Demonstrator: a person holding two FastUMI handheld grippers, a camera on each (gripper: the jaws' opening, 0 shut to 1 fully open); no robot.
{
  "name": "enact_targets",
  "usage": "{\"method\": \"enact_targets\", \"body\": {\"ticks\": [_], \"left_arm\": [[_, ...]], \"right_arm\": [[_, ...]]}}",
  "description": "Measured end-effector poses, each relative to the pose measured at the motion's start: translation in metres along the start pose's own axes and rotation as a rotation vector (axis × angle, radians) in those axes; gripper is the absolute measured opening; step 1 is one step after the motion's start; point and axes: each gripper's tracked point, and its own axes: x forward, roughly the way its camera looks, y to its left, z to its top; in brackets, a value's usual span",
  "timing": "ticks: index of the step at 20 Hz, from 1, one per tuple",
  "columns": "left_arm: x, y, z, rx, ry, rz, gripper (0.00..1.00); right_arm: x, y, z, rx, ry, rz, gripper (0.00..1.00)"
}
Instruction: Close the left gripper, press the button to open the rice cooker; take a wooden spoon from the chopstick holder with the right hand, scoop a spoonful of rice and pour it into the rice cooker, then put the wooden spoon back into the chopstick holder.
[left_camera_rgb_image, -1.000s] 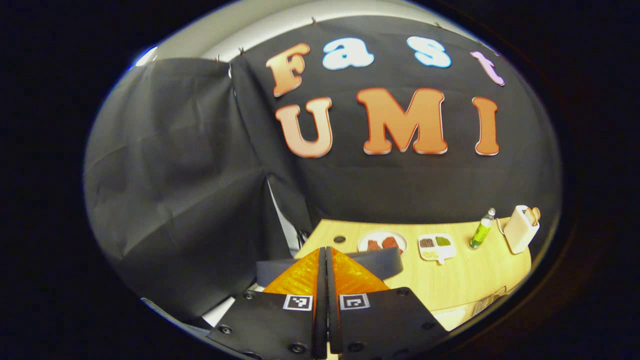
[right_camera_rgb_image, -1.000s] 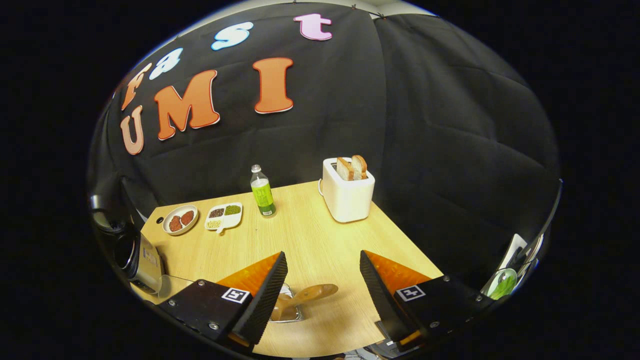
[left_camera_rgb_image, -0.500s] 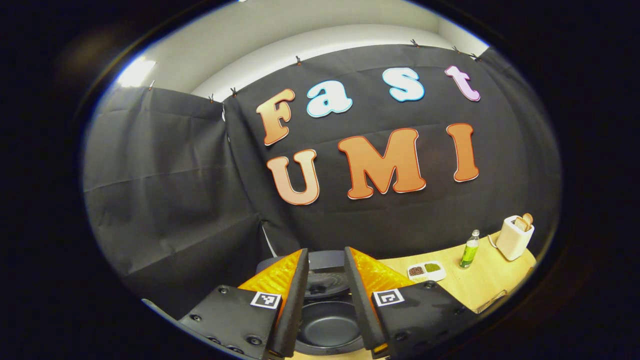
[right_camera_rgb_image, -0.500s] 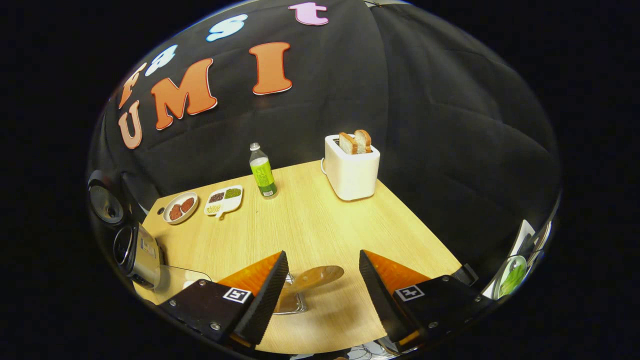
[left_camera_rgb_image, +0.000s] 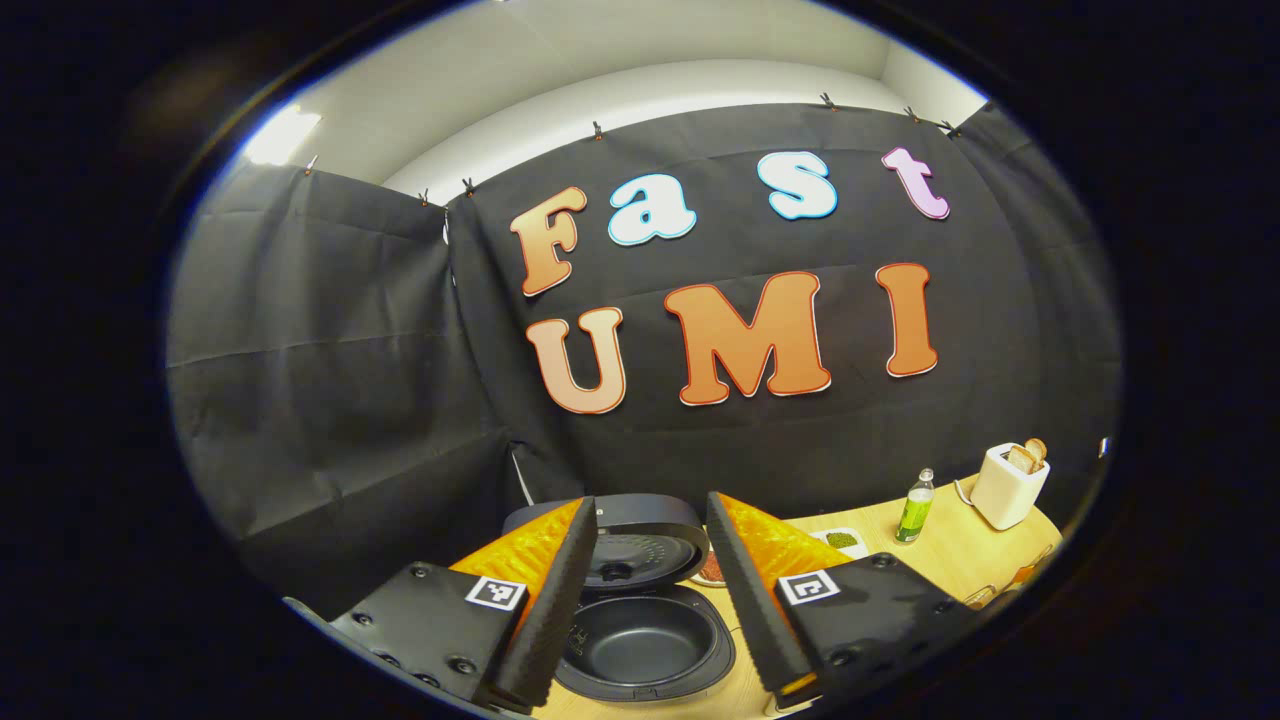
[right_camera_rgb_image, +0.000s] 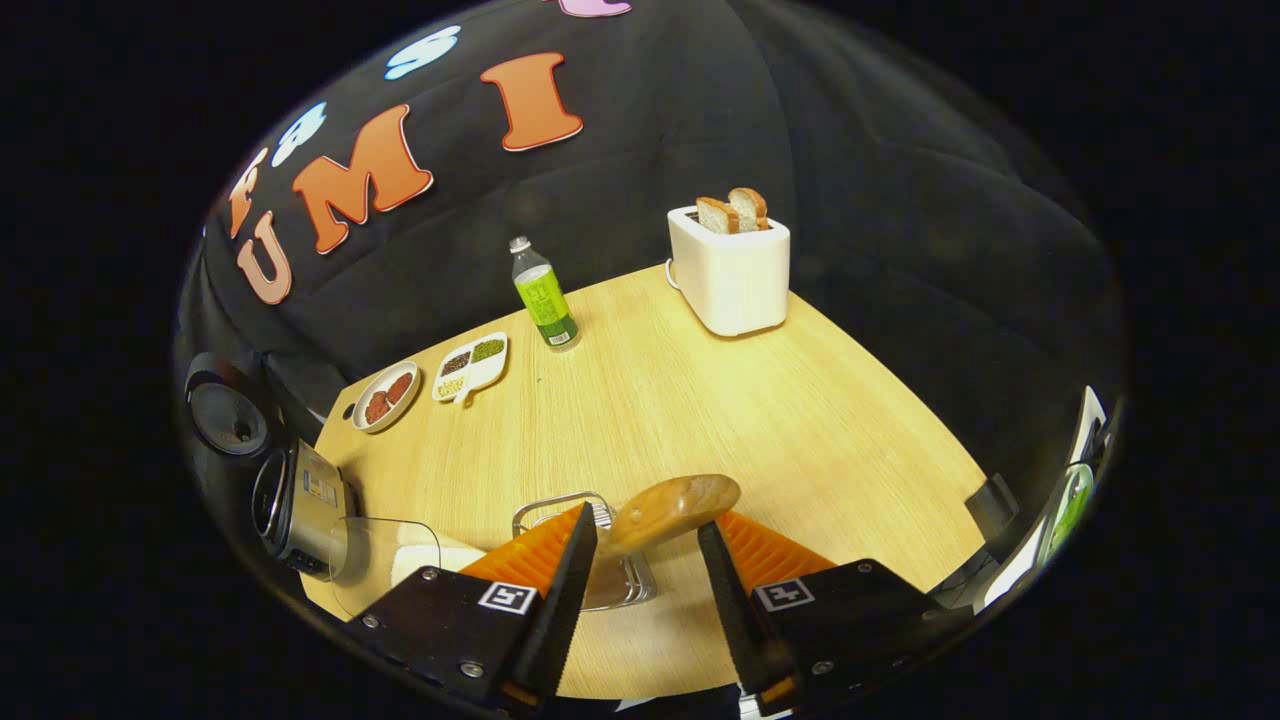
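The rice cooker (left_camera_rgb_image: 645, 640) stands open between the fingers of my left gripper (left_camera_rgb_image: 650, 498), its lid (left_camera_rgb_image: 640, 545) raised and its dark inner pot bare. That gripper is open and hovers above the cooker. In the right gripper view the wooden spoon (right_camera_rgb_image: 670, 508) sticks up out of the wire chopstick holder (right_camera_rgb_image: 585, 570). My right gripper (right_camera_rgb_image: 648, 520) is open, its orange fingers (right_camera_rgb_image: 545, 545) standing on either side of the spoon just below the spoon's bowl. The rice cooker (right_camera_rgb_image: 300, 495) lies at the left edge, with a clear container of rice (right_camera_rgb_image: 400, 560) beside it.
On the wooden table (right_camera_rgb_image: 760, 400) stand a white toaster (right_camera_rgb_image: 730, 265) holding bread slices, a green bottle (right_camera_rgb_image: 543, 295), a divided white tray (right_camera_rgb_image: 472, 365) and a small plate (right_camera_rgb_image: 385, 397). The table's right edge drops off near some dark equipment (right_camera_rgb_image: 1040, 520).
The left gripper opened from shut and drew back upward; the cooker lid sprang up. The right gripper dropped toward the holder and its fingers narrowed around the spoon.
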Motion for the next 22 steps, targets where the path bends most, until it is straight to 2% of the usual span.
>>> {"method": "enact_targets", "body": {"ticks": [1, 3, 4, 5, 6, 7, 8, 11, 12, 13, 14, 16, 19, 20, 22], "left_arm": [[-0.002, 0.001, -0.001, 0.006, 0.004, 0.007, 0.89], [-0.007, 0.0, -0.005, 0.015, 0.015, 0.01, 0.79], [-0.01, 0.001, -0.005, 0.018, 0.016, 0.011, 0.74], [-0.012, 0.001, -0.004, 0.019, 0.017, 0.01, 0.74], [-0.014, -0.001, -0.004, 0.016, 0.017, 0.008, 0.74], [-0.016, -0.003, -0.003, 0.013, 0.017, 0.001, 0.74], [-0.016, -0.004, -0.002, 0.014, 0.014, -0.001, 0.82], [-0.019, -0.008, -0.001, 0.027, 0.009, -0.008, 0.76], [-0.019, -0.009, -0.002, 0.029, 0.01, -0.011, 0.82], [-0.021, -0.011, -0.004, 0.03, 0.014, -0.017, 0.82], [-0.021, -0.011, -0.005, 0.029, 0.016, -0.019, 0.74], [-0.02, -0.012, -0.008, 0.022, 0.02, -0.026, 0.82], [-0.018, -0.009, -0.015, 0.005, 0.029, -0.036, 0.82], [-0.016, -0.009, -0.017, 0.001, 0.033, -0.04, 0.77], [-0.013, -0.003, -0.019, -0.005, 0.026, -0.032, 0.82]], "right_arm": [[0.005, 0.002, -0.003, 0.005, 0.005, 0.003, 0.62], [0.013, 0.004, -0.005, 0.031, 0.004, 0.001, 0.49], [0.015, 0.008, -0.003, 0.052, -0.003, 0.01, 0.35], [0.018, 0.011, -0.003, 0.074, -0.009, 0.018, 0.4], [0.022, 0.013, -0.002, 0.093, -0.013, 0.026, 0.31], [0.024, 0.014, -0.002, 0.112, -0.016, 0.032, 0.29], [0.028, 0.015, -0.003, 0.129, -0.01, 0.032, 0.26], [0.033, 0.019, -0.012, 0.169, 0.021, 0.057, 0.25], [0.034, 0.021, -0.009, 0.185, 0.014, 0.064, 0.24], [0.032, 0.024, -0.01, 0.204, 0.02, 0.075, 0.22], [0.032, 0.024, -0.01, 0.207, 0.028, 0.067, 0.16], [0.03, 0.023, -0.012, 0.204, 0.039, 0.057, 0.12], [0.018, 0.027, 0.005, 0.193, 0.003, 0.048, 0.11], [0.012, 0.029, 0.014, 0.186, -0.02, 0.048, 0.11], [-0.004, 0.034, 0.03, 0.176, -0.072, 0.048, 0.11]]}}
